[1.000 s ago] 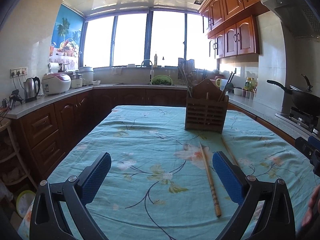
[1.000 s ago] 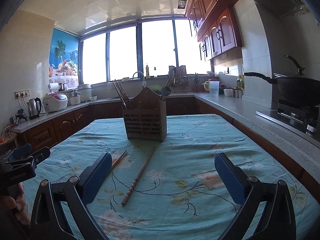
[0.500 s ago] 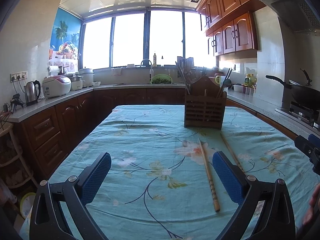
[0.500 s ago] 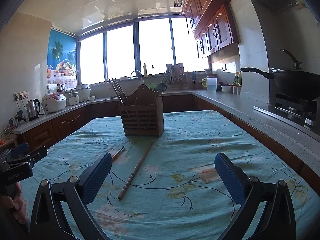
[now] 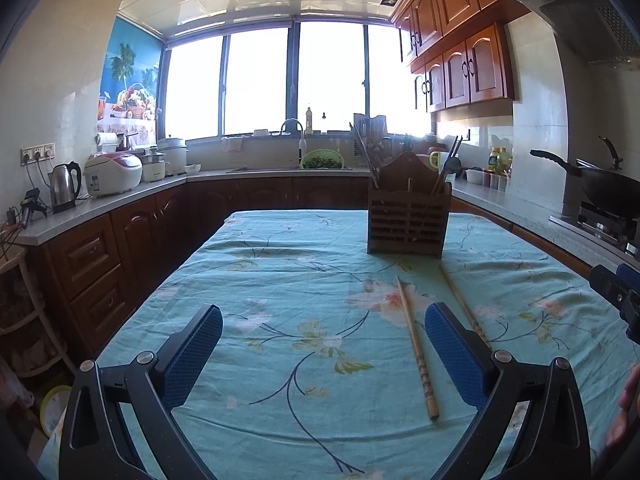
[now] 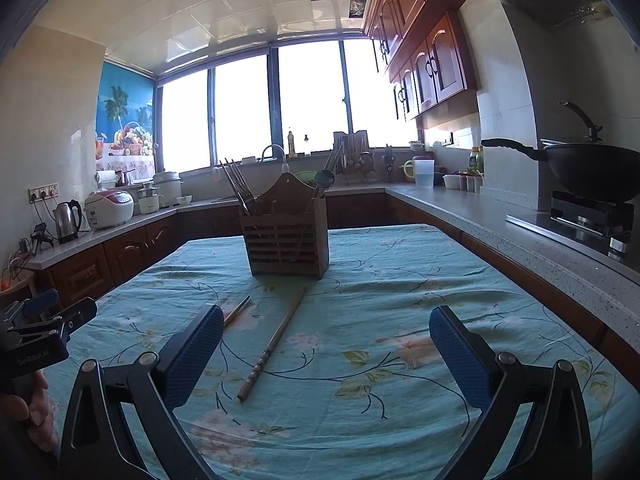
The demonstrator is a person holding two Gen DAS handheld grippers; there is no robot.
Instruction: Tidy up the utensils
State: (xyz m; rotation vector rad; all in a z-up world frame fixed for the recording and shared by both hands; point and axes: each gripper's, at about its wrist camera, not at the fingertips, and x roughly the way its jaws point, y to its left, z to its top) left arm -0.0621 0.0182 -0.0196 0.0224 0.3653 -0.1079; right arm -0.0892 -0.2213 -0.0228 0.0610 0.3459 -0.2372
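A slatted wooden utensil holder point(image 5: 406, 220) stands on the table with chopsticks and a ladle in it; it also shows in the right wrist view point(image 6: 286, 238). Two wooden chopsticks lie loose on the cloth in front of it: one point(image 5: 416, 346) between my left gripper's fingers near the right pad, the other point(image 5: 464, 306) partly hidden behind that pad. In the right wrist view one chopstick point(image 6: 272, 346) lies between the fingers and the other point(image 6: 237, 311) pokes out behind the left pad. My left gripper point(image 5: 324, 350) and right gripper point(image 6: 326, 354) are open, empty, above the table.
The table point(image 5: 280, 280) wears a teal floral cloth. Counters run round the room with a kettle point(image 5: 64, 186), a rice cooker point(image 5: 112, 172) and a sink. A wok point(image 6: 588, 170) sits on the stove at right. Each gripper shows at the edge of the other's view.
Both grippers have tilted up a little, so the holder and chopsticks sit slightly lower in view. The chopsticks and holder have not moved. Both grippers stay open.
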